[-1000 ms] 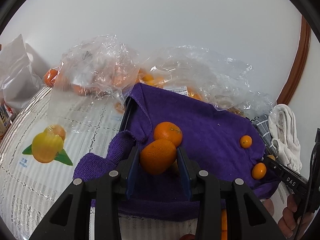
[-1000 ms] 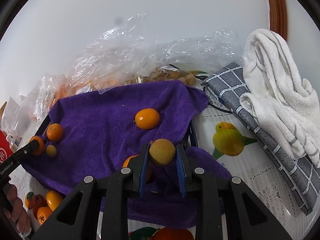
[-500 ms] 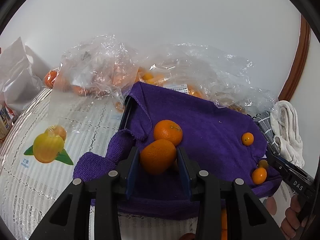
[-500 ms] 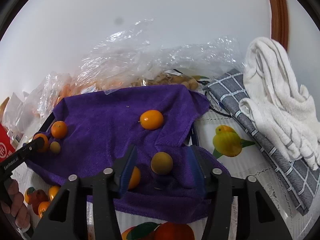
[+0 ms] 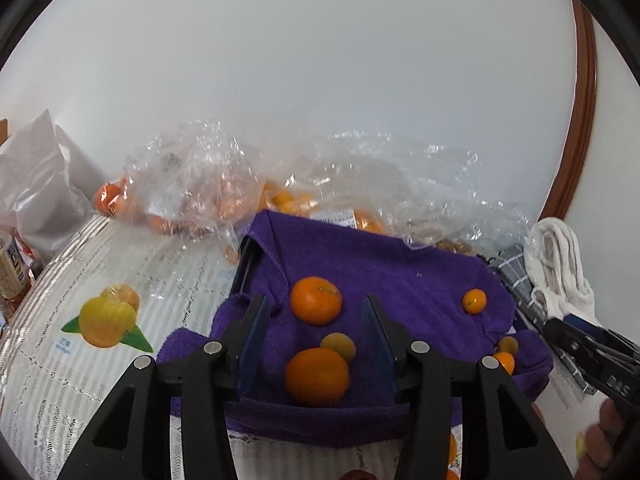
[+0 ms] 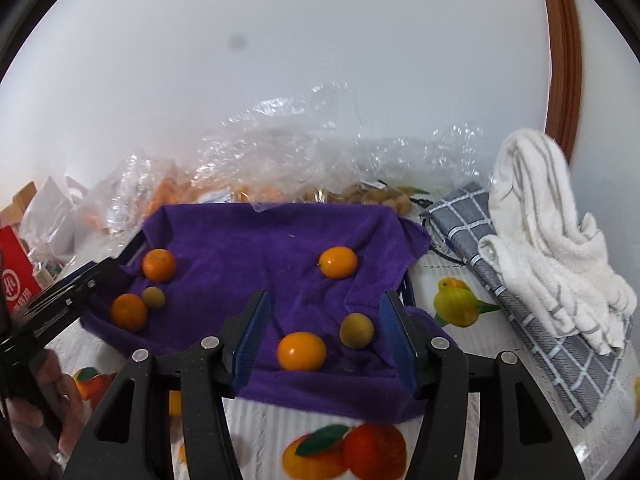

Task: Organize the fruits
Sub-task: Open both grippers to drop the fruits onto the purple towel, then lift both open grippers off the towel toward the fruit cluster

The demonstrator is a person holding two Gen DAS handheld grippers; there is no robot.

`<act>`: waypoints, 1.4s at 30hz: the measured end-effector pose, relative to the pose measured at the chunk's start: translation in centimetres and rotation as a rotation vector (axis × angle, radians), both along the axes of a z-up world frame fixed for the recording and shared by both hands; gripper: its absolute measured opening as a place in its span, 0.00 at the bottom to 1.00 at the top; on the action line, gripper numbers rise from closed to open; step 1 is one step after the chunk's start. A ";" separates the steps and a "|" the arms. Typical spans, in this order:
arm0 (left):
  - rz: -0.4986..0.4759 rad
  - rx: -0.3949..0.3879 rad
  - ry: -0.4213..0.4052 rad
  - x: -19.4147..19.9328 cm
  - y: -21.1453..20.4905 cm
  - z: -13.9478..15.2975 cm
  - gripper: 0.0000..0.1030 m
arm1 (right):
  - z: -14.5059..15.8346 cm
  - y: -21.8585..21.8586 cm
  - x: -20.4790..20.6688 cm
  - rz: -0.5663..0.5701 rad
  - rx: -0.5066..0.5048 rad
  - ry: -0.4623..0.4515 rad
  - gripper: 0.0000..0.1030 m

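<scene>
Both tongs stand over the near edge of the purple towel, which lines a dark tray on the worktop and serves as the sorting surface; the soft cloth probably keeps round fruit from rolling.

Left tongs: the jaws are opening. The near mandarin lies on the towel between them, with neither pad touching it, so it reads as released. A second mandarin sits just beyond it, and a small brownish fruit touches the near mandarin's far side.

Right tongs: the jaws stand apart and grip nothing. An orange kumquat and a brown longan-like fruit lie on the towel between the pads, clear of both. Another kumquat lies farther back.

Judgement: fruit is being grouped by kind, larger citrus at the towel's left, smaller fruit at its right. The clear plastic bags along the far edge hold more fruit, so sorting looks far from finished. Folded cloths lie right of the towel, apart from it.
</scene>
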State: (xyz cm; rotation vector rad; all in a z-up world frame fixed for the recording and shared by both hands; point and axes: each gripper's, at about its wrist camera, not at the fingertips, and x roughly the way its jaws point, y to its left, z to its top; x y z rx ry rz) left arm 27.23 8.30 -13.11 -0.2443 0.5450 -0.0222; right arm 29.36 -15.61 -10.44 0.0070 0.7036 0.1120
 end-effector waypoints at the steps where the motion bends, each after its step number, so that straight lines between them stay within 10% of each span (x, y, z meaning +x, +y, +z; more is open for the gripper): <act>1: -0.002 -0.007 -0.004 0.0 0.1 0.1 0.44 | 0.4 0.0 -0.6 0.007 -0.002 0.000 0.55; 15: 0.033 -0.133 0.083 -6.1 4.9 -0.7 0.45 | -1.3 -0.6 -7.8 0.045 -0.004 0.124 0.55; 24: 0.009 -0.072 0.150 -9.4 5.5 -1.9 0.45 | -3.6 1.1 -8.1 0.097 0.096 0.194 0.55; 35: -0.012 -0.197 0.197 -8.9 7.0 -3.0 0.45 | -5.7 6.2 -6.6 0.213 0.018 0.245 0.55; 42: -0.053 -0.120 0.179 -9.2 5.2 -2.7 0.45 | -6.5 6.6 -6.2 0.240 -0.017 0.256 0.35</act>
